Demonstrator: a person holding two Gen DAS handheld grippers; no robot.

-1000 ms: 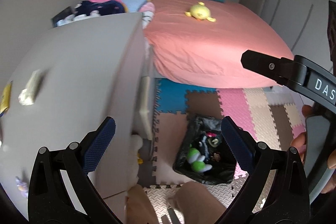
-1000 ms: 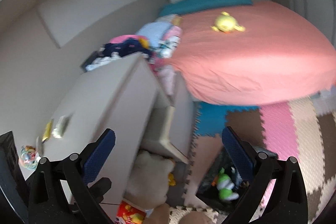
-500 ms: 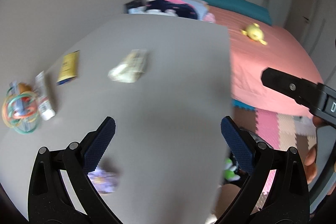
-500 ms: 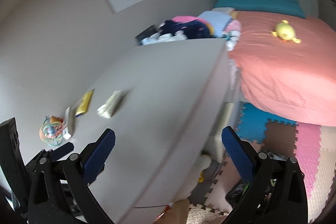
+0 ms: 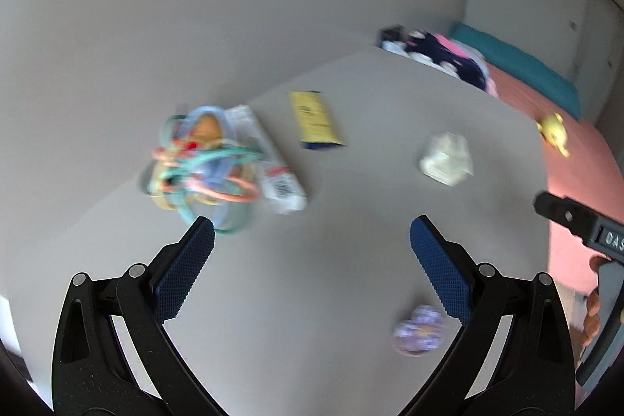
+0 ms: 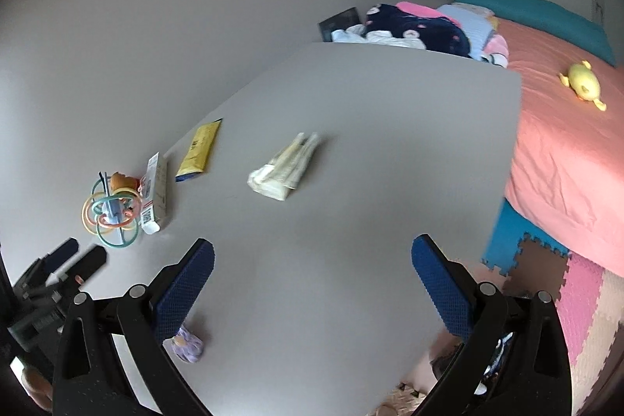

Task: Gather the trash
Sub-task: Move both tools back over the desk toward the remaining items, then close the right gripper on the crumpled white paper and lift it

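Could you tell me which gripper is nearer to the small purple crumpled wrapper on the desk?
Left, it seems. The left gripper hangs open over the purple wrapper, by its right finger; the right gripper, also open, views it low beside its left finger.

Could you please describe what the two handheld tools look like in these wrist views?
Both tools look alike: the left tool and right tool each have two black plastic arms with silver rivets, ending in dark blue textured pads. The left view shows the right tool's black body with white lettering "DAS", cut off by the picture's edge. No sleeves or cables show.
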